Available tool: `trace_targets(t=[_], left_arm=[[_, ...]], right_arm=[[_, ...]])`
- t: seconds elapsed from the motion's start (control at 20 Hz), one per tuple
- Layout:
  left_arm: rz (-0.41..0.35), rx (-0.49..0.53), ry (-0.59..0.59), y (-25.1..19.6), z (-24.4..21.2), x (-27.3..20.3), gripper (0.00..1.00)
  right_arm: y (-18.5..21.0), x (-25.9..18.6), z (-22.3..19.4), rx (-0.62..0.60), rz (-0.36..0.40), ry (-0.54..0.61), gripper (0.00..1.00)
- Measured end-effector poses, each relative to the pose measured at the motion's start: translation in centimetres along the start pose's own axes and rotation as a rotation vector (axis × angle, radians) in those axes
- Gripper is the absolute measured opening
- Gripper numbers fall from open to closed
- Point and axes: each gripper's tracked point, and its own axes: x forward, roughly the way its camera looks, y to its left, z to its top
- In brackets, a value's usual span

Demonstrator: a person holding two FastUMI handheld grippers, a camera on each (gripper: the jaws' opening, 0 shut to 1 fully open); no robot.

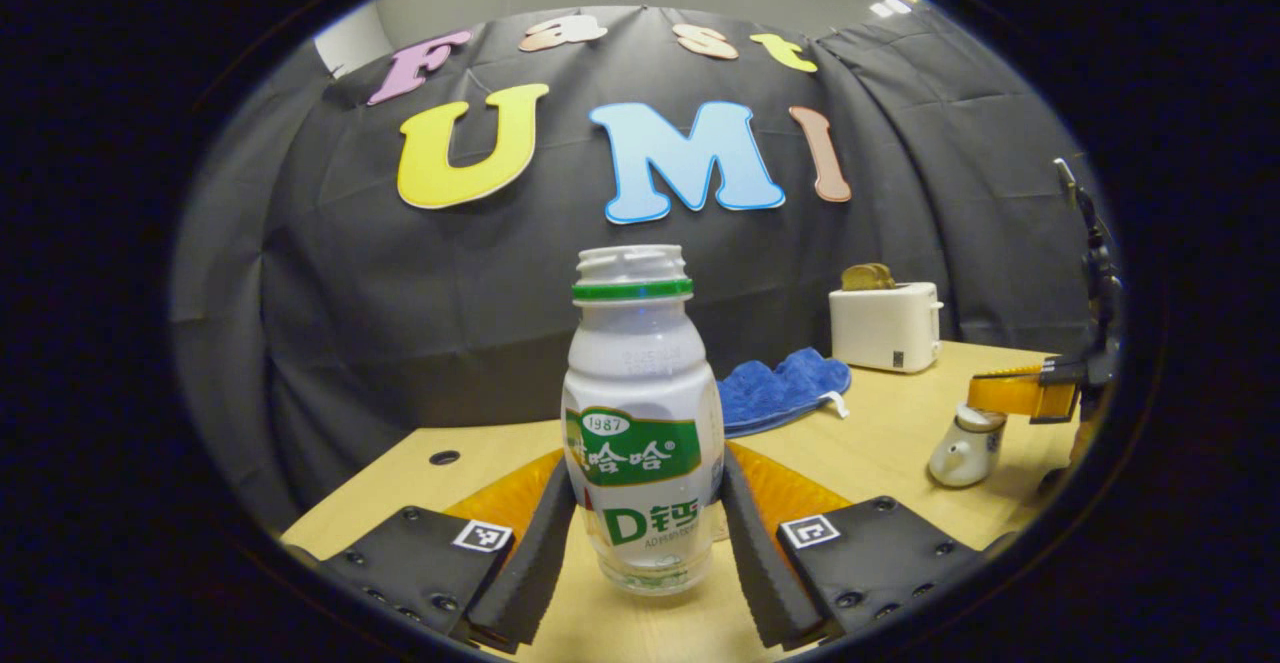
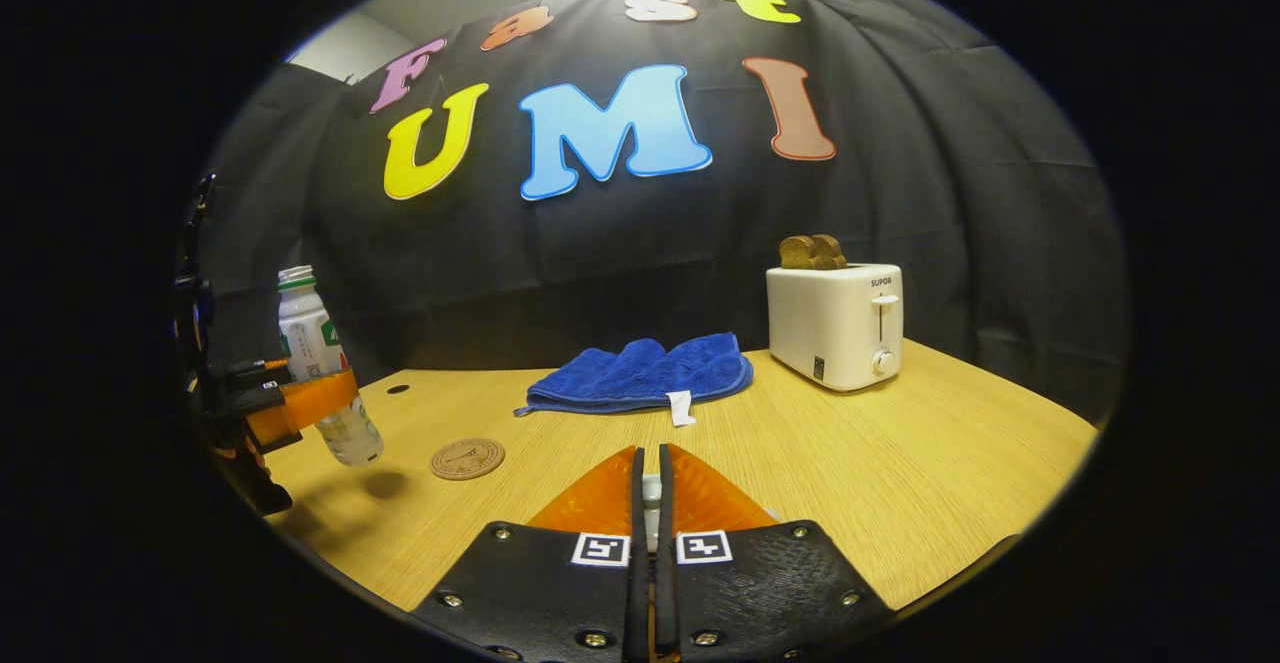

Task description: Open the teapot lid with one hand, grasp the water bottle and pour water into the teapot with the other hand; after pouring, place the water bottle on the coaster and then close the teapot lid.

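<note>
The uncapped white water bottle (image 1: 640, 413) hung upright above the bench, the round coaster (image 2: 467, 459) and white teapot (image 1: 965, 448) resting on it.

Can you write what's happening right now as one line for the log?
left tongs: shut on water bottle, held off table | right tongs: shut on teapot lid | coaster: bare | pour: not yet

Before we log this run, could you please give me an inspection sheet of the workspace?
Surface: wooden table.
Job's things: uncapped water bottle held off the table; teapot standing on it; coaster bare.
Clutter: blue cloth; toaster with bread.
Grippers: left gripper shut on water bottle; right gripper shut on teapot lid.
Cables: nothing seen.
Surroundings: black cloth wall.
</note>
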Motion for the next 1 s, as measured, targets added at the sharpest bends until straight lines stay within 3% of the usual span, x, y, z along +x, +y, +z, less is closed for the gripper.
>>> trace_targets(t=[0.05,0.3,0.35,0.4,0.45,0.6,1.0], left_arm=[[0.000,-0.004,0.001,0.1,0.0,0.1,0.87],[0.000,-0.028,0.007,-0.2,-0.4,0.2,0.78],[0.002,-0.036,0.010,-0.3,-0.5,0.2,0.87],[0.003,-0.043,0.012,-0.4,-0.6,0.3,0.78],[0.001,-0.050,0.016,-0.6,-0.8,0.5,0.87],[-0.007,-0.069,0.027,-0.8,-0.9,0.9,0.87],[-0.029,-0.103,0.038,-1.4,-0.6,3.1,0.87]], right_arm=[[0.0,0.1,-0.2,0.001,0.000,0.006,0.03],[0.0,-0.1,-0.6,-0.007,-0.013,0.002,0.03],[0.1,-0.2,-0.6,-0.017,-0.012,0.003,0.05],[0.1,-0.2,-0.7,-0.023,-0.020,-0.002,0.10],[0.2,-0.9,-0.5,-0.014,-0.001,-0.006,0.11],[0.4,-0.8,0.1,0.002,0.004,-0.032,0.88],[-0.2,-2.2,2.2,-0.013,-0.021,-0.119,0.88]])
